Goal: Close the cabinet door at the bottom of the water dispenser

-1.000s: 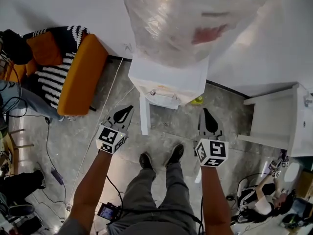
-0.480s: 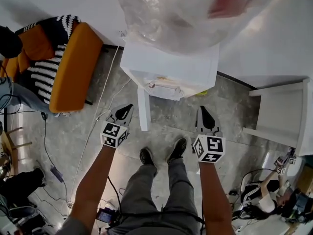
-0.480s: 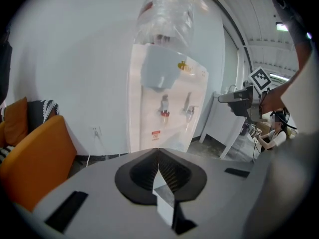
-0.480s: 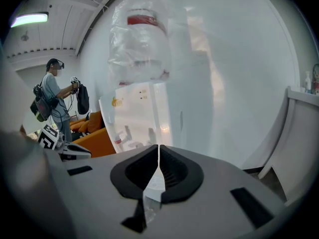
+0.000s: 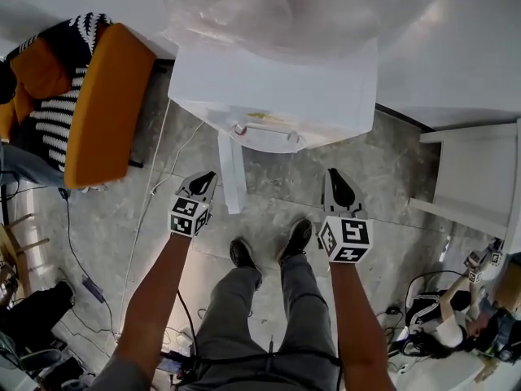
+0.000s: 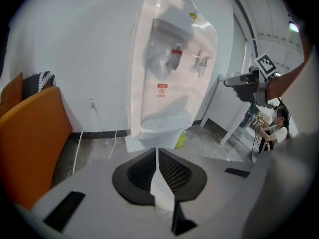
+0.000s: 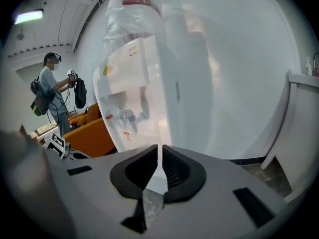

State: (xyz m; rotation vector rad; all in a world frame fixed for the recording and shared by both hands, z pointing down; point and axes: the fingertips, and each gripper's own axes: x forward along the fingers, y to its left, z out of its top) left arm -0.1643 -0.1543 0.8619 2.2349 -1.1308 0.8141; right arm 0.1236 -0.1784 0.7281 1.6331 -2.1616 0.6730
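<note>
While the cabinet door (image 5: 232,173) is jutting open, left gripper (image 5: 205,179) is hovering near it.
It and right gripper (image 5: 336,177) are pinching together on nothing, likely for pushing.

water dispenser (image 5: 277,80): 12 o'clock from the person's feet, back against the wall.
cabinet door (image 5: 231,173): at the water dispenser's foot, swung out toward the feet, 11 o'clock.
left gripper (image 5: 203,181): just left of the cabinet door's free edge.
right gripper (image 5: 336,179): 1 o'clock, before the water dispenser's right corner, well apart from the cabinet door.
armchair (image 5: 102,104): 10 o'clock, left of the water dispenser.
side table (image 5: 480,186): 3 o'clock.
cable (image 5: 159,194): on the floor between armchair and water dispenser.
</note>
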